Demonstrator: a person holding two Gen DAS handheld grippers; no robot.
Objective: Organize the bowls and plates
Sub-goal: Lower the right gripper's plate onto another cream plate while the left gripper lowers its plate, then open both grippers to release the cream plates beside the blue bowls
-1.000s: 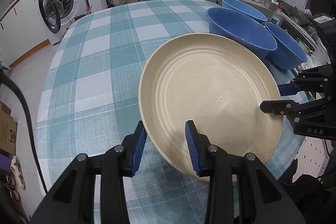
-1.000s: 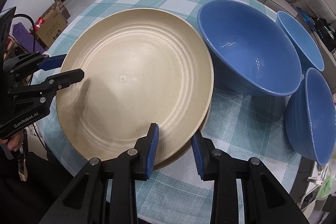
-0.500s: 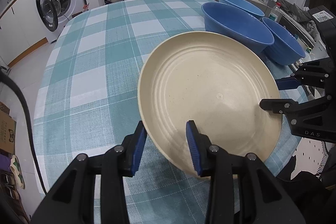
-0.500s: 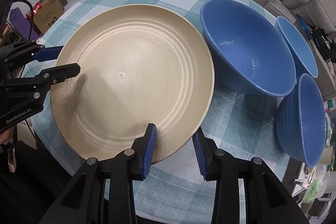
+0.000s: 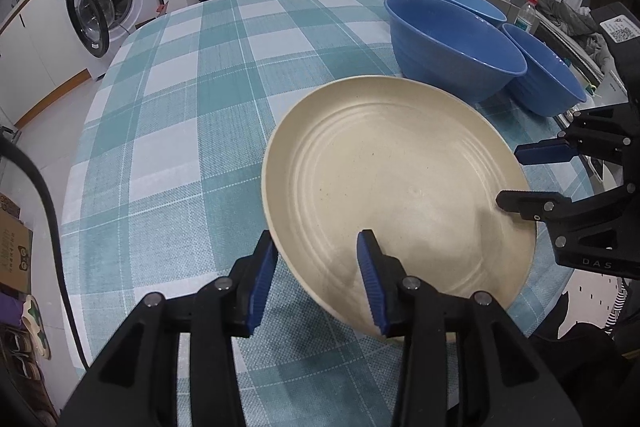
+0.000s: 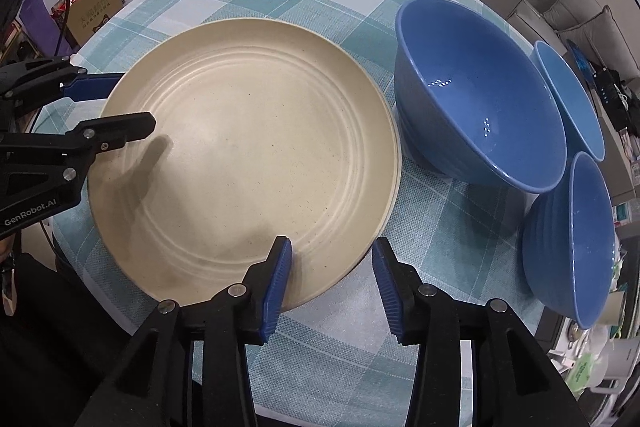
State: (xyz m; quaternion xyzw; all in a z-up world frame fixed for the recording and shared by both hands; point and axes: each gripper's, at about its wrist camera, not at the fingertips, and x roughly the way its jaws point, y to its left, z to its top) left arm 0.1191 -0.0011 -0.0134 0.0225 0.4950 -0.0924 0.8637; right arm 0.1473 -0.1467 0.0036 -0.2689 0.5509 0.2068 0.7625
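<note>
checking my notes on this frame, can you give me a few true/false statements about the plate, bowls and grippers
1. Three blue bowls stand beside the cream plate. True.
2. The bowls are nested in one stack. False: each stands apart on the checked tablecloth.
3. Both grippers straddle the plate's rim with open jaws, the left gripper and the right gripper on different sides. True.
4. Food lies on the plate. False: only shadows and tiny specks show.
5. A washing machine with its door open stands beyond the table. True.
</note>
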